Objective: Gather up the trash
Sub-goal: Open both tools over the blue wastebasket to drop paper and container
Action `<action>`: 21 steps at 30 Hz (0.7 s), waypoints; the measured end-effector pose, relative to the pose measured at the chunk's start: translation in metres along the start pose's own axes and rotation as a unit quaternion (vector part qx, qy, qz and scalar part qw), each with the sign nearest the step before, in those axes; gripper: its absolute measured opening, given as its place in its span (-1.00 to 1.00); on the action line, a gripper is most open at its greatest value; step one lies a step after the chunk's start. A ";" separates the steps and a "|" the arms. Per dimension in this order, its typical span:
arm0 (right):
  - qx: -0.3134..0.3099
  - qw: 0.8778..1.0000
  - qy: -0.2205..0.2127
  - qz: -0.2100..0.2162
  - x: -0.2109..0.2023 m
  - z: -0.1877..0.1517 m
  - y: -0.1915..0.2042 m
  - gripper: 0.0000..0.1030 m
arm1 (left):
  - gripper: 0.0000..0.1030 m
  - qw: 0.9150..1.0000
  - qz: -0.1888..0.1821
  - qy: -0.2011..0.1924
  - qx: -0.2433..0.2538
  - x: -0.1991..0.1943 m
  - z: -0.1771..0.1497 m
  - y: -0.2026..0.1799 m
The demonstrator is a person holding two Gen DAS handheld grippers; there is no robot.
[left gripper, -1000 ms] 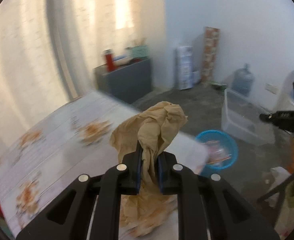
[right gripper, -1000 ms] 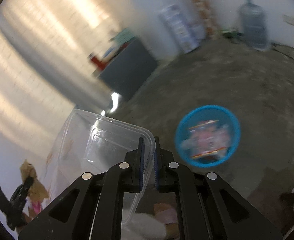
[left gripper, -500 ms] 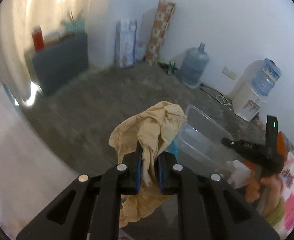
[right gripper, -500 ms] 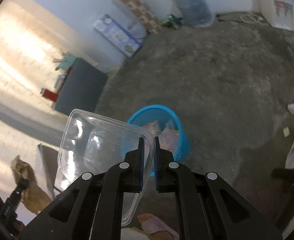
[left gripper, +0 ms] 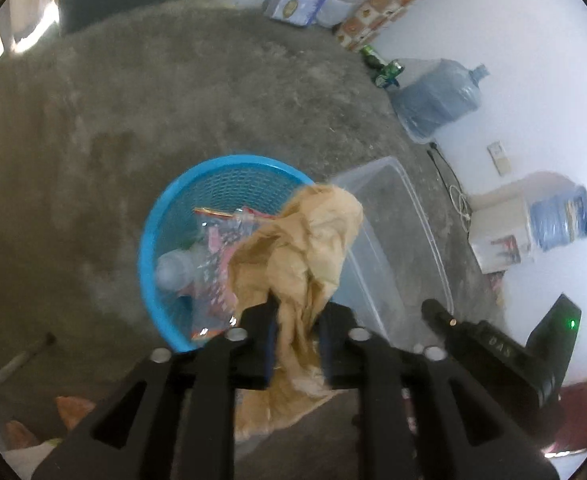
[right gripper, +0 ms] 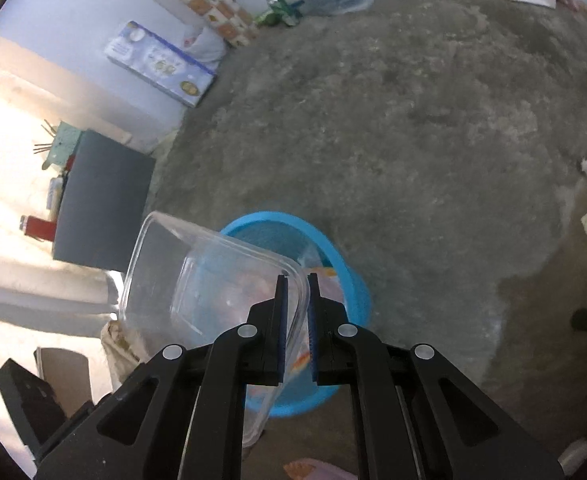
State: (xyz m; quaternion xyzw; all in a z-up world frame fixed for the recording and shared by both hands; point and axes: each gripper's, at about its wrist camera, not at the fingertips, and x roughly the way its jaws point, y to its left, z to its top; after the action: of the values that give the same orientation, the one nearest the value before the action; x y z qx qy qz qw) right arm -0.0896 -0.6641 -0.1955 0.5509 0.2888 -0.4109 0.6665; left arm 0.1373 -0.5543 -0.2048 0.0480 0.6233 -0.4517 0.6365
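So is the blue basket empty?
No, the blue basket on the floor already has wrappers and a clear plastic piece inside, seen from the left wrist camera.

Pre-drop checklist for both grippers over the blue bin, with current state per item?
1. Left gripper clamped on the crumpled brown paper: ok.
2. Brown paper over the blue basket: partly; it hangs by the near right rim, not centred. Cannot tell if a drop lands inside.
3. Right gripper shut on the clear plastic container: ok, pinched at its rim.
4. Container over the basket: cannot tell; it overlaps the opening in the right wrist view, but height and offset are unclear.
5. Room in the basket: ok; wrappers cover the bottom only.
6. Grippers apart from each other: ok, but close.
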 end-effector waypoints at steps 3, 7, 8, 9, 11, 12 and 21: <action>-0.002 1.000 0.016 0.000 0.028 0.000 0.003 -0.66 | 0.18 0.999 0.026 0.014 -0.034 0.024 0.005 0.020; -0.036 0.997 0.055 -0.038 0.058 -0.008 0.002 -0.53 | 0.24 0.998 0.030 0.024 -0.049 0.036 0.001 0.034; -0.041 0.997 0.054 -0.044 0.058 -0.010 -0.001 -0.41 | 0.25 0.998 0.027 0.022 -0.051 0.037 0.000 0.036; -0.043 0.997 0.050 -0.050 0.056 -0.011 -0.004 -0.31 | 0.28 0.998 0.027 0.018 -0.050 0.035 -0.001 0.038; -0.047 0.996 0.044 -0.054 0.052 -0.012 -0.007 -0.27 | 0.30 0.998 0.028 0.012 -0.046 0.033 0.000 0.040; -0.050 0.996 0.041 -0.057 0.047 -0.012 -0.011 -0.27 | 0.30 0.998 0.030 0.010 -0.045 0.031 -0.001 0.041; -0.069 0.996 -0.003 -0.053 0.000 -0.017 -0.018 -0.27 | 0.31 1.000 0.024 -0.014 -0.013 -0.021 -0.022 0.035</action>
State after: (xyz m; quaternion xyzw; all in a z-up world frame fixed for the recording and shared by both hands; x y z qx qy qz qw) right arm -0.1043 -0.6483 -0.2083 0.4866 0.3434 -0.4264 0.6808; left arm 0.1467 -0.5096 -0.2094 0.0483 0.6186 -0.4294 0.6562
